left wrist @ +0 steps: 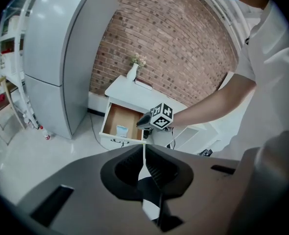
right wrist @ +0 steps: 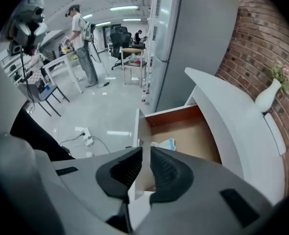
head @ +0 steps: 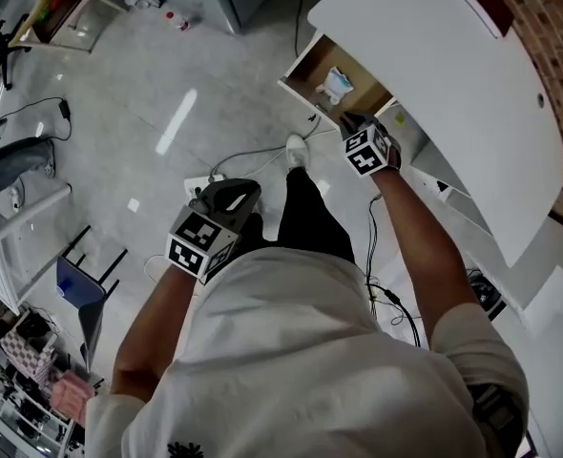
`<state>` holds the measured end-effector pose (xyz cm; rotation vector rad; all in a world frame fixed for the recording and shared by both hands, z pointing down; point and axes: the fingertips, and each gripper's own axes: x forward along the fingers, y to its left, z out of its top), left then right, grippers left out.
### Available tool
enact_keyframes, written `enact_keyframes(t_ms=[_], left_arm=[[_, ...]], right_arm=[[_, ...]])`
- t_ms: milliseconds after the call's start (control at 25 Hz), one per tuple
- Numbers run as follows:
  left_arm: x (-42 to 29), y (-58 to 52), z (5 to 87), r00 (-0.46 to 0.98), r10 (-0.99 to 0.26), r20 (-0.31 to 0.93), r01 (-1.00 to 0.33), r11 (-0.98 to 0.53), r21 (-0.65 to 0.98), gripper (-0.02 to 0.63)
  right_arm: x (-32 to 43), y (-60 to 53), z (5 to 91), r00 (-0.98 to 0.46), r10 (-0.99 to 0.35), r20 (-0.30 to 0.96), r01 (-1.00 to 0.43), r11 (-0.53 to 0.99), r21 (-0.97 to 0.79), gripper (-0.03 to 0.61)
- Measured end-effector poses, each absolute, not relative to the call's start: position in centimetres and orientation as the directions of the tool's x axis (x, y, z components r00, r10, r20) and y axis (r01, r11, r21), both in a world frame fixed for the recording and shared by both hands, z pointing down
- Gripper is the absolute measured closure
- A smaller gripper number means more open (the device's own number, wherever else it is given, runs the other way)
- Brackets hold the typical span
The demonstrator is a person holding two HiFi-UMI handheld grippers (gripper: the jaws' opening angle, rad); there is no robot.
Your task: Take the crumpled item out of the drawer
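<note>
The white cabinet's drawer (head: 312, 60) stands pulled open, its wooden inside showing. A crumpled pale blue and white item (head: 337, 84) lies in it, also visible in the right gripper view (right wrist: 166, 144) and the left gripper view (left wrist: 121, 130). My right gripper (head: 356, 125) is at the drawer's front corner. In its own view the jaws (right wrist: 145, 153) are closed to a narrow gap on the white drawer front (right wrist: 137, 126). My left gripper (head: 217, 203) hangs over the floor, well short of the drawer, its jaws (left wrist: 144, 151) shut on nothing.
The white cabinet top (head: 434, 84) stands against a brick wall (left wrist: 183, 43) and carries a vase (right wrist: 267, 96). A grey fridge (left wrist: 56, 58) stands to its left. A power strip (head: 205, 181) and cables lie on the floor. Chairs, tables and a person (right wrist: 81, 38) are farther back.
</note>
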<state>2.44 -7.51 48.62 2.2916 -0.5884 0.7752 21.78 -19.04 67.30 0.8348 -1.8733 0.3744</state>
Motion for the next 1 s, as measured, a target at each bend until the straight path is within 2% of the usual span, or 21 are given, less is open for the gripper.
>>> enact_keyframes(t_ms=[400,680,1000], left_arm=[[6.4,-14.9,53.9,0.683,-0.248,0.687,-0.665,-0.600,0.445,0.587],[6.7,-16.3,57.3,0.669,-0.253,0.699,-0.696,-0.543,0.470,0.588],[6.0,-16.1,58.8,0.657,-0.249,0.712,-0.714,-0.507,0.482,0.588]], right_arm=[[24.5,-27.2,82.0,-0.215,-0.245,0.945,-0.619,0.783,0.062,0.483],[24.3,-29.2,88.8,-0.159,-0.194,0.968,-0.534,0.841,0.081,0.471],[25.5,-30.2,92.4,-0.088,-0.197,0.977,-0.534,0.837,0.120,0.495]])
